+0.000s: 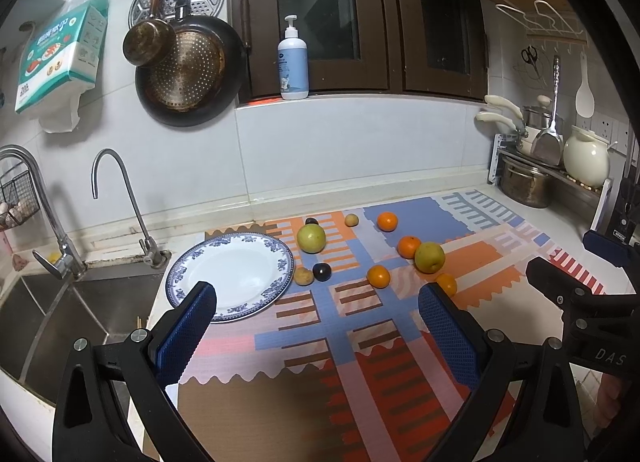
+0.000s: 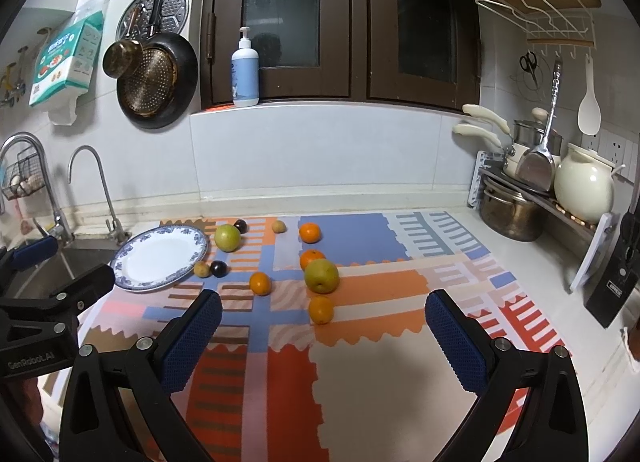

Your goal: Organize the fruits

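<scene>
Ten fruits [image 2: 321, 275] scattered on patterned mat [image 2: 360, 362], right of plate [image 2: 160, 258]; sink [image 1: 60, 302] at counter's left edge. Left gripper [image 1: 316, 320] and right gripper [image 2: 323, 324] both spread apart, holding nothing, over bare near mat.

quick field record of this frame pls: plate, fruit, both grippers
plate: round white plate with blue floral rim, nothing on it, at the patterned mat's sink-side edge
fruit: four oranges, two large green fruits, two small tan fruits, two small dark fruits, all loose on the mat
nearest fruit to right gripper: orange
left gripper: jaws open, holding nothing
right gripper: jaws open, holding nothing
</scene>
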`<state>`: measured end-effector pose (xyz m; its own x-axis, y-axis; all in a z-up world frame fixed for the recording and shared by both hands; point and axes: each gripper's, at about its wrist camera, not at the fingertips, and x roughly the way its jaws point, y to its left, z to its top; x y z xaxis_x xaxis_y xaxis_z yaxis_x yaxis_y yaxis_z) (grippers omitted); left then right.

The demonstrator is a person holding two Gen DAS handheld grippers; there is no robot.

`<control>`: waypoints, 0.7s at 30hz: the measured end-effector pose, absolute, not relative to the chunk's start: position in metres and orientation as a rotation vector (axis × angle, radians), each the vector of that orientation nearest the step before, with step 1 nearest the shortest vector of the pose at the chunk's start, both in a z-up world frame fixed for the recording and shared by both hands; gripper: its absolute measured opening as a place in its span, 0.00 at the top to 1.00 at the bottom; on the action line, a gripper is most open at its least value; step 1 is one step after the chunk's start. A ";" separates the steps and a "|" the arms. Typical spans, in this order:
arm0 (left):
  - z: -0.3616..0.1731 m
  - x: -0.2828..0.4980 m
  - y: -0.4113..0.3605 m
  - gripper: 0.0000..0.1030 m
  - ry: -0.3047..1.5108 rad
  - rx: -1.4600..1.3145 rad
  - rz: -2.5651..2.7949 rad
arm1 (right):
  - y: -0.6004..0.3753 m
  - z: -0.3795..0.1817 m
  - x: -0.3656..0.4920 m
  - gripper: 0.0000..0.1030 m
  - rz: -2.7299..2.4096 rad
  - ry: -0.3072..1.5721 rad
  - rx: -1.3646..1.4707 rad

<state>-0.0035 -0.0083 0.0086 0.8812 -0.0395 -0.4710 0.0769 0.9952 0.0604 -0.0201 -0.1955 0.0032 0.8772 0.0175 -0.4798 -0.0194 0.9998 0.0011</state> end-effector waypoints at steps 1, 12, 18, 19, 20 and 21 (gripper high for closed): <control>0.009 -0.003 -0.008 0.00 0.489 0.078 -0.062 | -0.196 0.003 -0.020 0.01 0.020 0.502 -0.003; 0.007 0.006 -0.010 0.00 0.499 0.083 -0.067 | -0.196 -0.001 -0.012 0.01 0.021 0.515 -0.001; 0.004 0.019 -0.007 0.00 0.512 0.092 -0.078 | -0.194 -0.005 -0.002 0.01 0.025 0.533 0.008; 0.004 0.021 -0.007 0.00 0.515 0.094 -0.081 | -0.194 -0.006 0.000 0.01 0.027 0.536 0.011; 0.003 0.024 -0.007 0.00 0.519 0.098 -0.086 | -0.193 -0.007 0.002 0.01 0.026 0.541 0.013; 0.002 0.026 -0.007 0.00 0.519 0.103 -0.091 | -0.193 -0.008 0.004 0.01 0.025 0.546 0.016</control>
